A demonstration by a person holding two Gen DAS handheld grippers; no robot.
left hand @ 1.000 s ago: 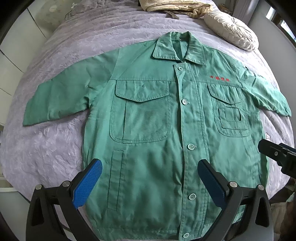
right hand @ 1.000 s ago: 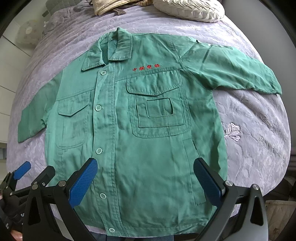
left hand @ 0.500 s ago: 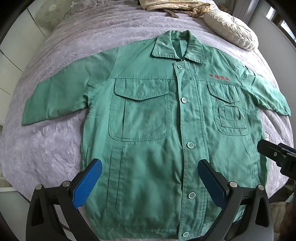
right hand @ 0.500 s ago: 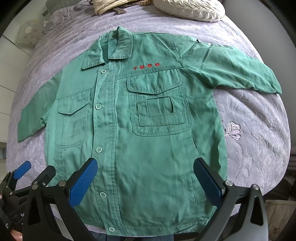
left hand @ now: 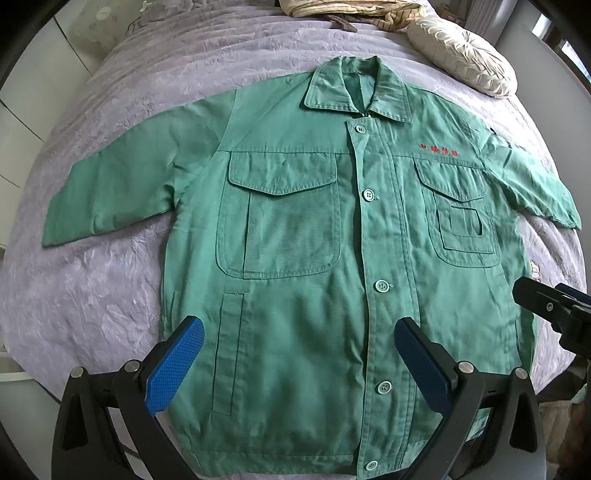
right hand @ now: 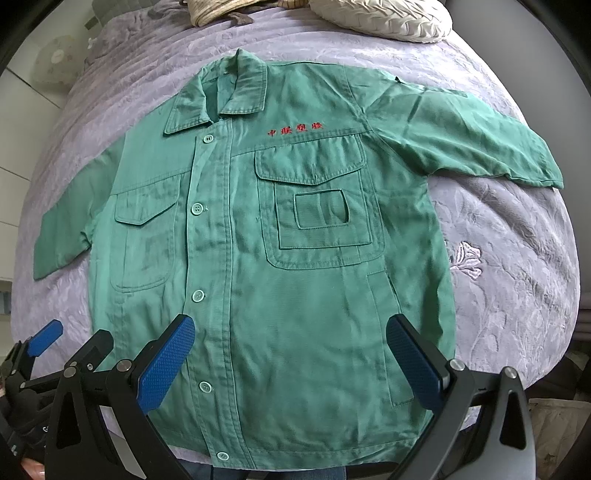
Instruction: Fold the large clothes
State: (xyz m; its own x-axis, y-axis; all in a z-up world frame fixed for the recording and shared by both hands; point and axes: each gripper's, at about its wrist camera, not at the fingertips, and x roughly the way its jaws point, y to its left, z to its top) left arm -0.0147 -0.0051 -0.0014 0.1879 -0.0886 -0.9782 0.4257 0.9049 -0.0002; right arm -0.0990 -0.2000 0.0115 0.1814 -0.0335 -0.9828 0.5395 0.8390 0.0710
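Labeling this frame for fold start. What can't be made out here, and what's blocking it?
- Jacket hem: left wrist view, partly behind the open left gripper and cut by the bottom edge.
- Red chest lettering: both views, too small to read.
- Right gripper: in left wrist view only its tip shows, the rest cut by the right edge.
- Striped cloth: right wrist view, cut by the top edge.

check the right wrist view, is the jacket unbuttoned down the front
No, the green jacket lies flat on the purple bedspread with its front closed, and a row of buttons runs fastened from collar to hem.
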